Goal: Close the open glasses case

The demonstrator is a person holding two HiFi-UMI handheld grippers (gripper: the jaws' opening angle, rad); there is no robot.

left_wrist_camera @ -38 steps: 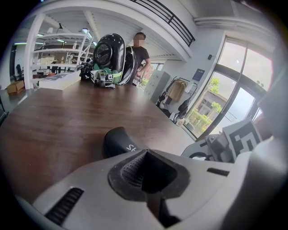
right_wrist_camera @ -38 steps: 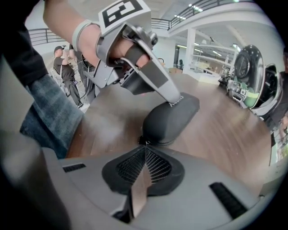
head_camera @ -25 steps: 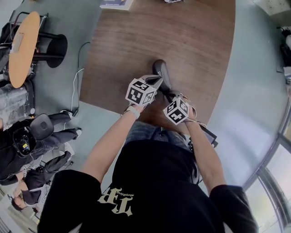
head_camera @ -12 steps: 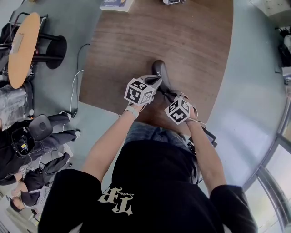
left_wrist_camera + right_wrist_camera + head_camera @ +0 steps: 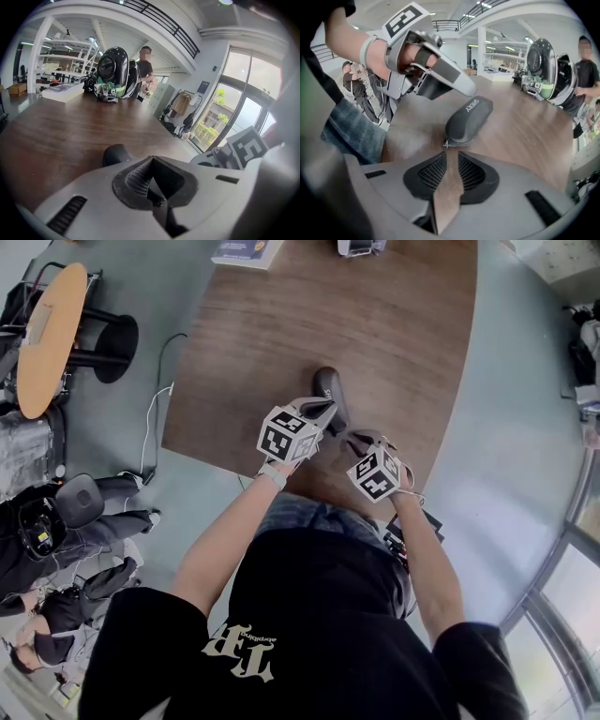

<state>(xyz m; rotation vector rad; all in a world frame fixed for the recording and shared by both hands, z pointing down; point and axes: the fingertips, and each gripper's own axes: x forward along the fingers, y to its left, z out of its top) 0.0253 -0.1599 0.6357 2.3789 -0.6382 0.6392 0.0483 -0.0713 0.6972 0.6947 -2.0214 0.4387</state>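
A dark zip-up glasses case (image 5: 330,388) lies on the wooden table (image 5: 403,324) with its lid down. In the right gripper view the case (image 5: 469,118) points away from me, its zip pull (image 5: 446,143) at the near end. My left gripper (image 5: 325,410) hovers at the case's left side, jaws shut on nothing; from its own camera only the case's end (image 5: 115,153) shows past the left gripper (image 5: 151,161). My right gripper (image 5: 354,439) sits just short of the case's near end. The right gripper (image 5: 450,155) is open by a narrow gap, with bare wood showing through.
A book (image 5: 242,249) and a helmet with gear (image 5: 112,68) sit at the table's far end. The table's near edge runs right behind both grippers. On the floor to the left stand a round side table (image 5: 42,334), a cable (image 5: 155,418) and seated people (image 5: 56,531).
My right gripper has drawn back a little from the case's near end, toward the lower right. The left gripper has stayed almost still beside the case.
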